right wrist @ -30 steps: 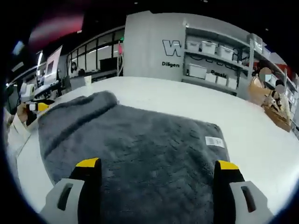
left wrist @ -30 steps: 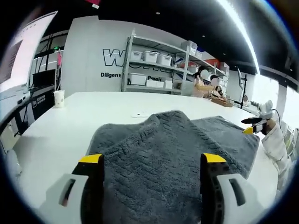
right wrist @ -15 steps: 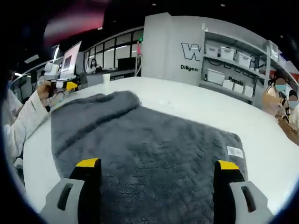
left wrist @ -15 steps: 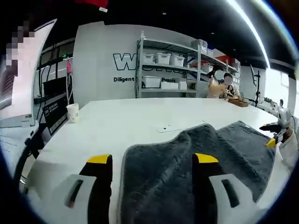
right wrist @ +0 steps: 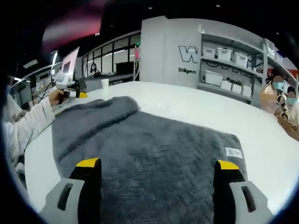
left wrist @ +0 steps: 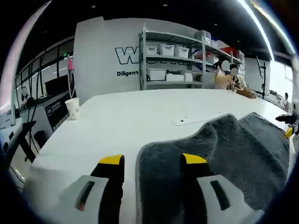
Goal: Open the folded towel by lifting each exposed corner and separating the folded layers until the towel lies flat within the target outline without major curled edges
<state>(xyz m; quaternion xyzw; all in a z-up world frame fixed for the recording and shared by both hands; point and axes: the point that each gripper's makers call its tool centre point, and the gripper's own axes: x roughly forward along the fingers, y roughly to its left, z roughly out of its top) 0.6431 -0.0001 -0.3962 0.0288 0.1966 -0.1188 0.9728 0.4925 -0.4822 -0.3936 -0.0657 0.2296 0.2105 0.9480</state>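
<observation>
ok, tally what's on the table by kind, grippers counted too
Grey towel: 1
White paper cup: 1
Flat white strip beyond the towel: 1
Grippers: 2, left gripper and right gripper
Total: 5

Towel: dark grey, ribbed weave, white tag. Table: white. Gripper tips: yellow on black.
</observation>
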